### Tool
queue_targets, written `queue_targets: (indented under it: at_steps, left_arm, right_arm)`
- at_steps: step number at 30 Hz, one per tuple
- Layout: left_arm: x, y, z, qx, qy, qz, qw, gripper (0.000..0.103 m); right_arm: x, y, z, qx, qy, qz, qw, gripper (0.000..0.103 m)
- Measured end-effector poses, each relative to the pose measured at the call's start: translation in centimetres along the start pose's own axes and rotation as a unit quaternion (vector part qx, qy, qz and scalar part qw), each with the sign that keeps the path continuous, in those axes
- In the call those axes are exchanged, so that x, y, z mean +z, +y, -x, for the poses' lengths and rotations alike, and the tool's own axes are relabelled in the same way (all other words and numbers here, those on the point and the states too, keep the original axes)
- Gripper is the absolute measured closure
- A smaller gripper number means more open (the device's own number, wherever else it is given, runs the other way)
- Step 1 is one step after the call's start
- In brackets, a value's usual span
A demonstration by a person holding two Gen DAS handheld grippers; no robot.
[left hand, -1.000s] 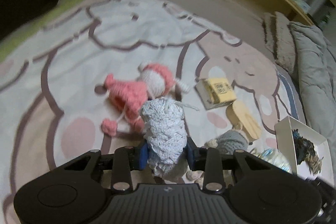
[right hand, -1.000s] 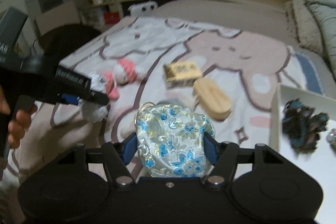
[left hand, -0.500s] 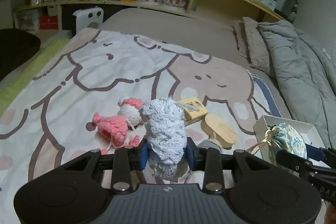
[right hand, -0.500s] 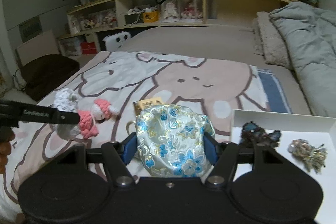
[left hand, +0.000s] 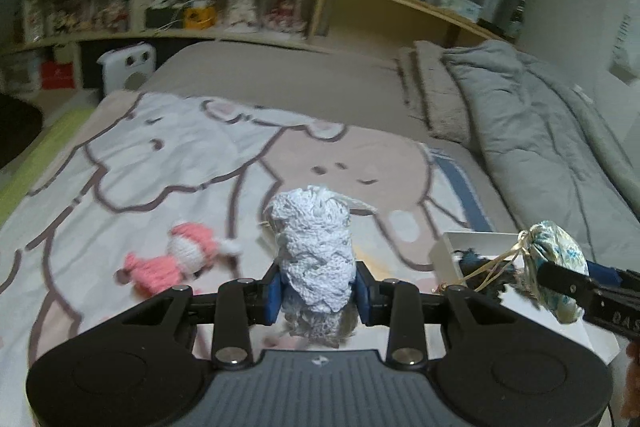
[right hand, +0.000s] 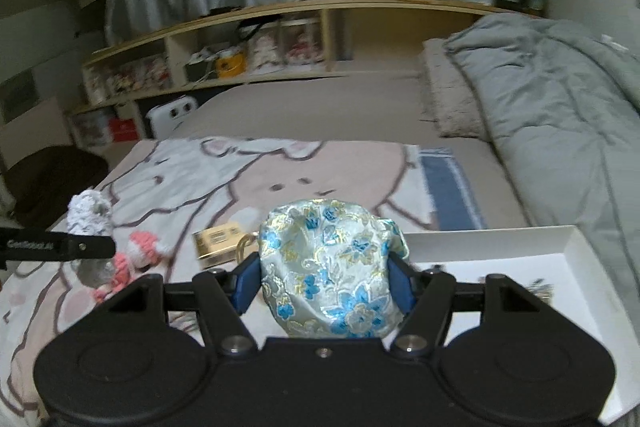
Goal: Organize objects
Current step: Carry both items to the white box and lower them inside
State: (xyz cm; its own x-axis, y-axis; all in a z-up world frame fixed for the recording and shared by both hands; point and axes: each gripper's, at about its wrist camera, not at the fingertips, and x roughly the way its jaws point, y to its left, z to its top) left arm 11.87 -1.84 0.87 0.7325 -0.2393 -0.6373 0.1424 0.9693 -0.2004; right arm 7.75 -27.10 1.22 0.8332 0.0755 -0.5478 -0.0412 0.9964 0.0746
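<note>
My left gripper (left hand: pixel 318 293) is shut on a white crochet pouch (left hand: pixel 314 247) and holds it above the cartoon blanket (left hand: pixel 160 163). My right gripper (right hand: pixel 324 285) is shut on a blue-flowered brocade pouch (right hand: pixel 330 273), held over the left edge of a white box (right hand: pixel 576 251). The brocade pouch also shows in the left wrist view (left hand: pixel 556 267), above the white box (left hand: pixel 448 255). A pink and white knitted doll (left hand: pixel 176 261) lies on the blanket, left of my left gripper. A small yellow box (right hand: pixel 218 243) lies beyond the brocade pouch.
The white box holds a dark tangled item (left hand: pixel 476 263) and a small item (right hand: pixel 540 287). A grey duvet (right hand: pixel 560 115) and pillow (right hand: pixel 452 107) lie at the right. Wooden shelves (right hand: pixel 280 39) with clutter run along the back.
Both grippers have risen and tilted up with their pouches. My right gripper has moved right, over the white box's edge. The wooden item and grey thing on the blanket are now hidden.
</note>
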Motion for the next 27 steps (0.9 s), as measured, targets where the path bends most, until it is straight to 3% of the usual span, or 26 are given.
queue_targets:
  at_steps: [9,14,19,23,27]
  left_arm:
    - [1.3,-7.0,-2.0,-0.059,-0.001,-0.029,0.9978,0.066]
    - [1.3,-11.0,-3.2,-0.089,0.006,-0.052,0.9946,0.066]
    - [0.5,-14.2,-4.5,-0.115,0.023,-0.074,0.9903,0.066]
    - [-0.4,-16.3,-5.4,-0.128,0.037,-0.091,0.9869,0.066]
    - [-1.6,-18.1,-6.2,-0.141,0.053,-0.109,0.9826,0.066]
  right_arm:
    - [0.4,-6.9,0.3,-0.083,-0.008,-0.05,0.995,0.037]
    - [-0.1,-9.8,0.1,-0.114,0.008,-0.058,0.992,0.037]
    - [-1.1,-11.9,-0.9,-0.119,0.041,-0.056,0.99,0.037]
    - [-2.8,-12.8,-1.8,-0.099,0.082,-0.053,0.99,0.037]
    - [-4.3,-12.7,-3.4,-0.105,0.127,-0.023,0.986,0.037]
